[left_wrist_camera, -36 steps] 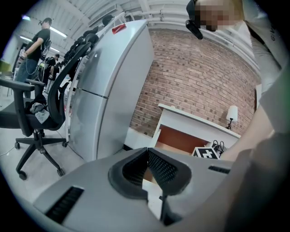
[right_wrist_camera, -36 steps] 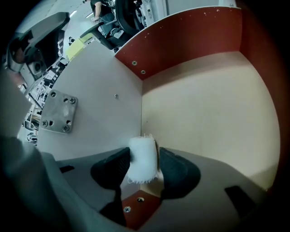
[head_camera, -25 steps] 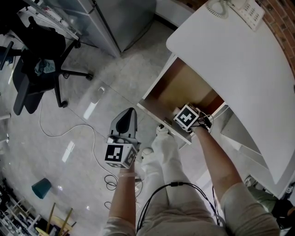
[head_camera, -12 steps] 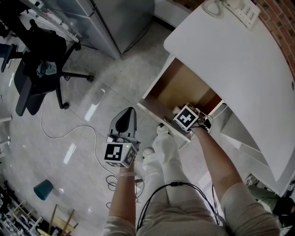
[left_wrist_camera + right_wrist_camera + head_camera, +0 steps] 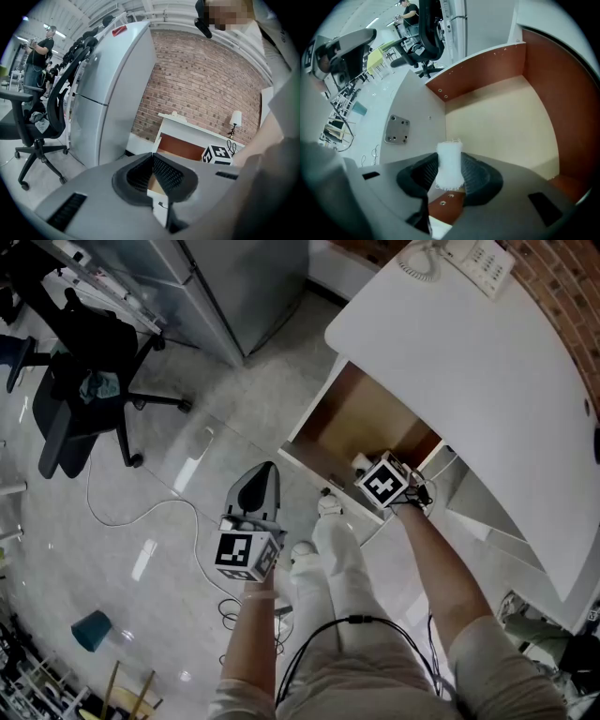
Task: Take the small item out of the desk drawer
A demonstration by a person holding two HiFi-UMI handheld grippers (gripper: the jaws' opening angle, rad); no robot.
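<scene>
The brown desk drawer (image 5: 349, 424) stands pulled out from under the white desk top (image 5: 487, 362). My right gripper (image 5: 450, 167) points steeply down over the drawer's near end, shut on a small white fuzzy roll (image 5: 449, 157) that stands upright between the pads. The beige drawer floor (image 5: 501, 124) lies below it with nothing else on it. From the head, only this gripper's marker cube (image 5: 384, 484) shows; its jaws are hidden. My left gripper (image 5: 260, 476) hangs over the floor left of the drawer, and its tips meet with nothing between them (image 5: 152, 156).
A black office chair (image 5: 80, 395) and a grey metal cabinet (image 5: 248, 282) stand to the left on the glossy floor. A cable (image 5: 122, 512) loops across it. A phone (image 5: 464, 254) sits on the desk's far end. The person's legs (image 5: 337, 568) are below the drawer front.
The right gripper has risen slightly over the drawer with the white roll still in it. The left gripper has stayed put.
</scene>
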